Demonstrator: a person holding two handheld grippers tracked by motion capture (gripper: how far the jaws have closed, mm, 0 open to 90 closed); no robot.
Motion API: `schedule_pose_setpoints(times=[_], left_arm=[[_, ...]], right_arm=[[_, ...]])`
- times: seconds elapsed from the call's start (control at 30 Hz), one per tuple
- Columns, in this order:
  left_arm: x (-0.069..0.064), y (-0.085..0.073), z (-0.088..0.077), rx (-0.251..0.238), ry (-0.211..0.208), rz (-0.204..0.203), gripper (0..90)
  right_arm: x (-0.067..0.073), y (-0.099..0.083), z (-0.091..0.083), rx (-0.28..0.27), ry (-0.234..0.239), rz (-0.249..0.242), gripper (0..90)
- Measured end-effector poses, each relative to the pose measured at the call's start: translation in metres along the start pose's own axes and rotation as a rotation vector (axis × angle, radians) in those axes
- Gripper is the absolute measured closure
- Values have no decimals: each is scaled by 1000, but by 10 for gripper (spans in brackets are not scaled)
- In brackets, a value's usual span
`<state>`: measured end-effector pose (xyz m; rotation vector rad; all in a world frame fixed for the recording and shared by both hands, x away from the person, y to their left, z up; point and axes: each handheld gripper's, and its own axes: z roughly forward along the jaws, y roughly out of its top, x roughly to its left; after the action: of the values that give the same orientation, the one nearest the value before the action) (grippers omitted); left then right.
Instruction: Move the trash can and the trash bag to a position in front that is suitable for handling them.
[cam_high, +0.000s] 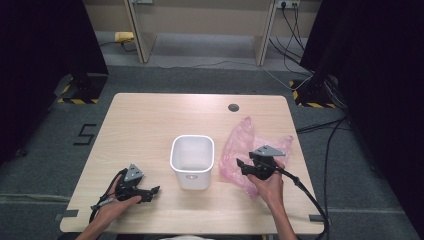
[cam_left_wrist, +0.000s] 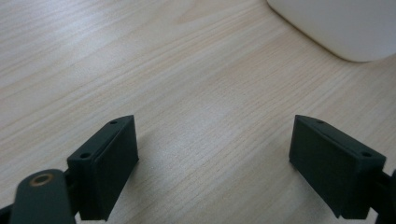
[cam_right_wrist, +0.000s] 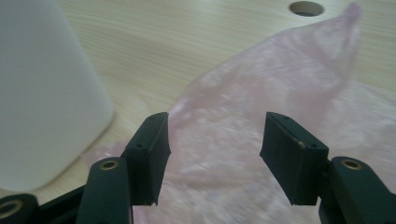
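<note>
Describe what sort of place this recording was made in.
Probably a lab or recording studio, not a home: a lone wooden table on grey carpet, black curtains at both sides, hazard-taped stand bases and loose cables across the floor.

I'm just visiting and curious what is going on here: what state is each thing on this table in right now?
White bin: upright, looks empty, no liner in it.
Pink plastic bag: crumpled, lying loose on the table to the right of the bin.
Left gripper: open, nothing between its jaws, low over bare wood.
Right gripper: open, over the bag, not pinching it.
Table: round hole near its far edge, uncovered.
</note>
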<state>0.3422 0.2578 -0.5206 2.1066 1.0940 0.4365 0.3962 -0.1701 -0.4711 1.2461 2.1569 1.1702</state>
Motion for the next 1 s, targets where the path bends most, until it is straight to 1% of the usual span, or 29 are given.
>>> schedule_pose_setpoints(times=[0.07,0.1,0.13,0.17,0.2,0.27,0.3,0.33,0.4,0.43,0.47,0.5,0.53,0.57,0.6,0.67,0.7,0.73,0.77,0.8,0.83,0.87,0.9,0.93,0.97,1.0], left_arm=[[0,0,0,-1,0,0,147],[0,0,0,-1,-1,1,147],[0,0,0,-1,-1,1,147],[0,0,1,-2,-2,0,147],[0,0,1,-2,-2,0,147],[0,0,1,-2,-2,3,147],[0,0,1,-2,-2,3,147],[0,0,1,-2,-3,1,147],[0,0,1,-2,-3,4,147],[0,0,1,-3,-4,4,148],[0,0,1,-3,-4,4,148],[0,0,0,-3,-5,5,148],[0,0,0,-3,-5,5,148],[0,0,0,-3,-5,5,148],[0,0,0,-3,-5,5,148],[1,0,0,-3,-5,6,148],[1,0,0,-3,-5,6,149],[1,0,0,-3,-5,6,149],[1,0,0,-3,-5,6,149],[0,0,0,-3,-5,6,149],[0,0,0,-3,-5,6,149],[0,0,0,-3,-5,6,149],[0,0,0,-3,-5,6,149],[0,0,0,-3,-4,6,148],[0,0,0,-3,-4,5,148],[0,0,0,-3,-4,4,149]], right_arm=[[8,2,8,-3,29,14,429],[14,3,16,7,45,29,439],[14,3,16,7,45,29,439],[20,3,23,13,44,34,454],[20,3,23,13,44,34,454],[24,3,29,23,45,48,456],[28,2,36,27,42,53,474],[28,2,36,27,42,53,474],[31,1,42,46,43,24,541],[32,-1,47,86,35,-8,566],[32,-1,47,86,35,-8,566],[32,-5,50,126,34,-20,569],[32,-5,50,126,34,-20,569],[32,-8,48,142,38,-49,570],[32,-8,48,142,38,-49,570],[34,-12,42,146,54,-62,567],[37,-16,34,153,59,-79,559],[38,-18,30,153,66,-83,556],[38,-18,30,153,66,-83,556],[39,-21,25,153,69,-90,553],[41,-27,16,159,68,-106,545],[42,-30,12,161,67,-109,541],[42,-30,12,161,67,-109,541],[43,-37,5,164,77,-105,530],[43,-37,5,164,77,-105,530],[44,-42,-1,165,81,-103,520]])
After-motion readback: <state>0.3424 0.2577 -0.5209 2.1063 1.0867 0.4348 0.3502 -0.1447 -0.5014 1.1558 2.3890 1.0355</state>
